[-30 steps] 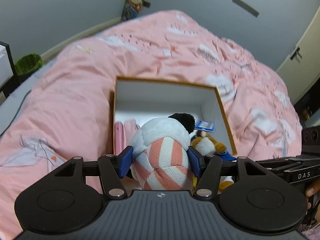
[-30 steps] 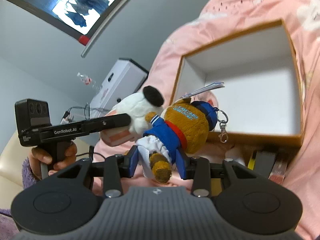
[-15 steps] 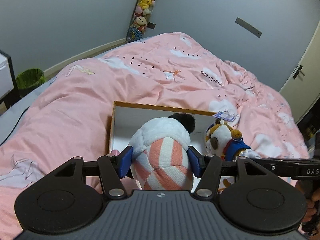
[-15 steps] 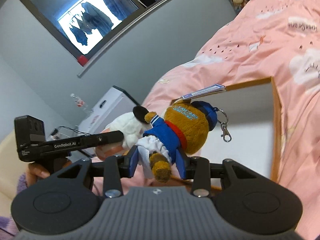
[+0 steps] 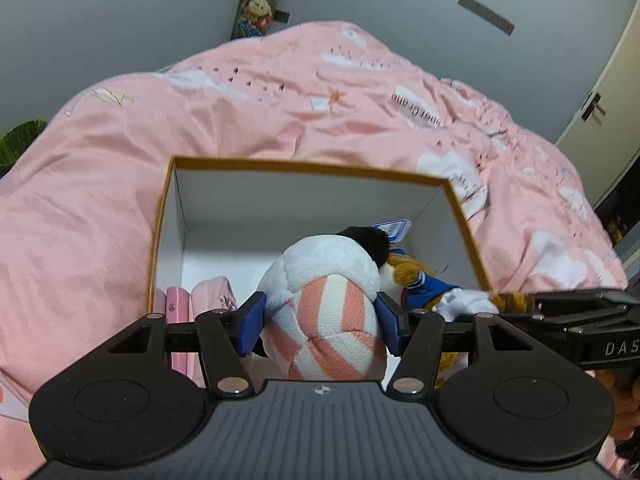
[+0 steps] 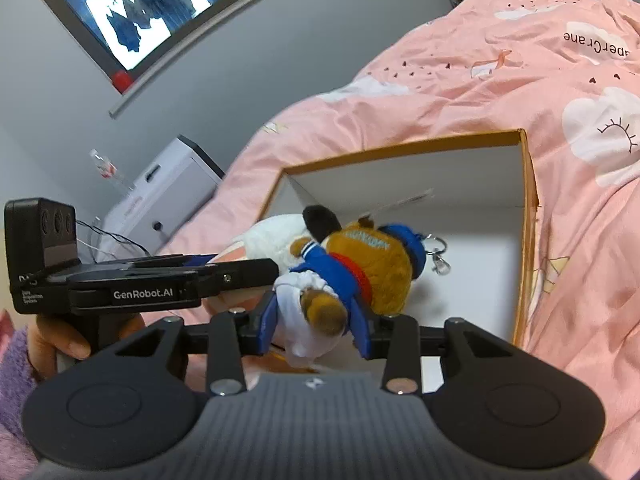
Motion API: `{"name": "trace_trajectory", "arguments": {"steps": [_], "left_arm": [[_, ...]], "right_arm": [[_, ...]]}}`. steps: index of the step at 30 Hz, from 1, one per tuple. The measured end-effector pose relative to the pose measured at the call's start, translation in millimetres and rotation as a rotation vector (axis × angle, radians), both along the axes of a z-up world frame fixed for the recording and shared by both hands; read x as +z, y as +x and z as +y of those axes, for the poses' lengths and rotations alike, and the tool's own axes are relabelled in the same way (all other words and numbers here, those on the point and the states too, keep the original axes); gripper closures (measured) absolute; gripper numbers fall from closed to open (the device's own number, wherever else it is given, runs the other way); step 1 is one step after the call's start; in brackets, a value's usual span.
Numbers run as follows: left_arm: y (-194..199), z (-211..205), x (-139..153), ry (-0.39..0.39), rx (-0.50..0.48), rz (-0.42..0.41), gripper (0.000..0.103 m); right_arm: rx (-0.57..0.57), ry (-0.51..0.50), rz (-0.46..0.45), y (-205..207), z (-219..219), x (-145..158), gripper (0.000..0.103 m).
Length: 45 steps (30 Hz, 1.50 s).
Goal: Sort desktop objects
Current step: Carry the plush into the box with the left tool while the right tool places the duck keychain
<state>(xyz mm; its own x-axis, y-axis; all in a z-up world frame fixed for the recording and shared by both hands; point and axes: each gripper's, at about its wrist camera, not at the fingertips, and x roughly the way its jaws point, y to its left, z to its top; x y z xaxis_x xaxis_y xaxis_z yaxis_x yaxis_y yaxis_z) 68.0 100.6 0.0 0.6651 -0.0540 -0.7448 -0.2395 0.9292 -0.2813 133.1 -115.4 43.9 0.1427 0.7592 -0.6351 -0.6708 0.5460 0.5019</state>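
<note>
While the pink quilt point(image 5: 248, 120) fills most of both views, the open box point(image 5: 312, 169) sits at centre frame, its white floor largely bare. Over it, the left gripper point(image 5: 320, 318) is clamped on the white plush with pink stripes point(image 5: 326, 292) at lower centre, and the right gripper point(image 6: 316, 316) is closed around the legs of the brown bear in blue point(image 6: 360, 260), the two toys touching. To release well, I judge each toy should go down onto bare floor before the jaws part, one at a time so they don't tangle. Pink items point(image 5: 192, 300) crowd the box's lower left corner; the bear's key clip point(image 6: 438, 256) could snag.
</note>
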Motion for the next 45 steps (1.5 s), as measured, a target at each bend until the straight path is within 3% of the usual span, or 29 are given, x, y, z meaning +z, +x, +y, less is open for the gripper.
{"name": "trace_trajectory", "arguments": {"steps": [13, 24, 27, 32, 39, 41, 43, 45], "left_arm": [[17.2, 10.1, -40.1, -0.04, 0.013, 0.067, 0.035], [24.1, 0.1, -60.2, 0.006, -0.044, 0.157, 0.031], [23.7, -1.8, -59.7, 0.021, -0.082, 0.19, 0.03], [18.8, -13.1, -47.3, 0.138, -0.136, 0.186, 0.03], [11.6, -30.9, -26.1, 0.325, -0.262, 0.135, 0.031], [13.5, -40.9, -23.5, 0.382, -0.331, 0.129, 0.036], [16.9, -47.2, -24.5, 0.388, -0.389, 0.139, 0.039], [20.8, -47.4, -29.6, 0.343, -0.426, 0.158, 0.046]], "right_arm": [[-0.019, -0.067, 0.059, 18.9, 17.9, -43.0, 0.063], [0.024, -0.163, 0.16, 24.9, 23.1, -66.9, 0.059], [0.037, -0.235, 0.13, 22.6, 29.9, -63.7, 0.058], [0.061, -0.339, -0.008, 10.4, 37.4, -53.3, 0.051], [0.081, -0.339, -0.101, 6.7, 45.2, -38.0, 0.049], [0.096, -0.343, -0.11, 7.4, 52.8, -37.8, 0.05], [0.114, -0.363, -0.121, 7.6, 60.0, -42.0, 0.05], [0.122, -0.39, -0.125, 8.4, 66.0, -48.3, 0.051]]}}
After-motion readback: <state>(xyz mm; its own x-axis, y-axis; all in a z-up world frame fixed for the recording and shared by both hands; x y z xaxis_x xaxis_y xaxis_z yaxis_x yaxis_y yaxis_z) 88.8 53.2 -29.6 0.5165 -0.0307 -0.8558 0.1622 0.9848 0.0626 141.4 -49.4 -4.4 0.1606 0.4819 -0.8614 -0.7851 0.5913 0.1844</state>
